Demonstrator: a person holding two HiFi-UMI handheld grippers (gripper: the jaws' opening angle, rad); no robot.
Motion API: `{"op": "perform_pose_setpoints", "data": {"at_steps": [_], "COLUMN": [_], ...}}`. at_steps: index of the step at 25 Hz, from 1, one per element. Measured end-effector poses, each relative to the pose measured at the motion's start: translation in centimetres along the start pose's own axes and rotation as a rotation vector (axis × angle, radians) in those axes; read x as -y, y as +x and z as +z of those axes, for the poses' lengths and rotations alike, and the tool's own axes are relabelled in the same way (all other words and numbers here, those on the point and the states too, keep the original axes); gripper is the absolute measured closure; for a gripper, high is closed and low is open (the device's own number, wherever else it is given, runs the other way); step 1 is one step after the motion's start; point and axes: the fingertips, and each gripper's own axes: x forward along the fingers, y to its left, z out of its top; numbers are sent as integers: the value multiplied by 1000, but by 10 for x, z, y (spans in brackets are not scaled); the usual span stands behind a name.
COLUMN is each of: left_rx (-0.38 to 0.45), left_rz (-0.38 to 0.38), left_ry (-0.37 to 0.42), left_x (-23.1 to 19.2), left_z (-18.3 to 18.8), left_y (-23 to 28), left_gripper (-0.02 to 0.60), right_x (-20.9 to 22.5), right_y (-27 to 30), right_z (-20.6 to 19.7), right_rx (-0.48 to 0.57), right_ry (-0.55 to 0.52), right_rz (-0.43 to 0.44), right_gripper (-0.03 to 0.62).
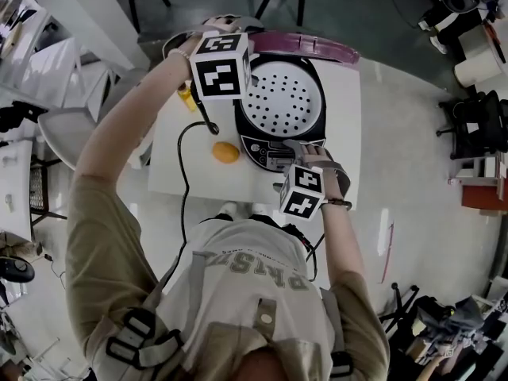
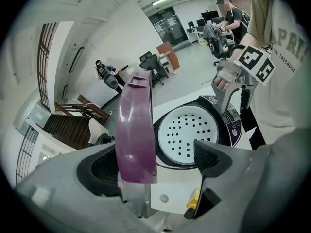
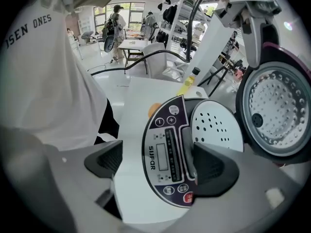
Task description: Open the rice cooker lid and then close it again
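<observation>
The rice cooker (image 1: pixel 282 109) sits on the white desk (image 1: pixel 171 165), right in front of the person. Its purple lid (image 1: pixel 317 48) is up. The lid stands almost straight up at the back of the cooker, the side far from the person. Inside the cooker you can see a white plate full of little holes (image 1: pixel 284 98).

The left tool (image 2: pixel 155 161) is up high at the back of the cooker, right at the lid. Its jaws are wide apart. The edge of the lid (image 2: pixel 136 130) stands between them, close to the left jaw. I cannot tell if it touches that jaw. The jaws are not squeezing it.

The right tool (image 3: pixel 156 164) is low at the front of the cooker. Its jaws are wide apart too and hold nothing. The dark button panel (image 3: pixel 165 130) lies between them.

I think the opening part is done and the closing part comes next. The left tool is the one nearer the lid. The lid would have to swing down from the back of the cooker toward the front, where the right tool is. The inside of the lid (image 3: pixel 277 110) is shiny metal with small dots.

An orange (image 1: pixel 225 152) lies on the desk just left of the cooker.
</observation>
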Motion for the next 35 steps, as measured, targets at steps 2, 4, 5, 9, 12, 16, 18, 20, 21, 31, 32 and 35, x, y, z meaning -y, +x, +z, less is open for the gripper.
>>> {"op": "perform_pose_setpoints", "data": {"at_steps": [2,4,5,9,12,16,18,20,21,31,32,35], "left_rx": [-4,-3,0,20,33,12,-1,-11,-14,-32,-33,-34], "left_rz": [10,19,23,40,49,54,60,64,66,81,80,78], "left_ry": [-1,-9,-15,-32,-54,-61,-62,-62,-61,-82,-84,-89], "left_x": [-10,-19,-24,-43,-54,-67,-74,-80,-83,-104,-104,-104], "left_z": [-1,-4,-5,-4,-5,-10,-13,-14,-15,-19,-20,-22], "left_y": [2,3,4,8,11,15,17,18,19,25,26,26], "left_gripper": [103,103,104,104,103,104,104,104,104,104,104,104], "right_x": [1,2,2,4,5,5,5,5,5,5,6,6], "right_y": [1,1,2,0,0,0,1,1,1,0,0,1], "right_z": [-1,0,2,3,3,2,2,2,2,2,2,2], "right_rx": [-1,4,9,25,35,36,34,35,36,43,43,44], "right_ry": [4,7,9,24,31,25,22,21,21,21,20,20], "right_rz": [0,-2,-3,-7,-7,-4,-2,-2,-2,-1,-1,-5], "right_gripper": [155,155,155,155,155,155,155,155,155,155,155,155]}}
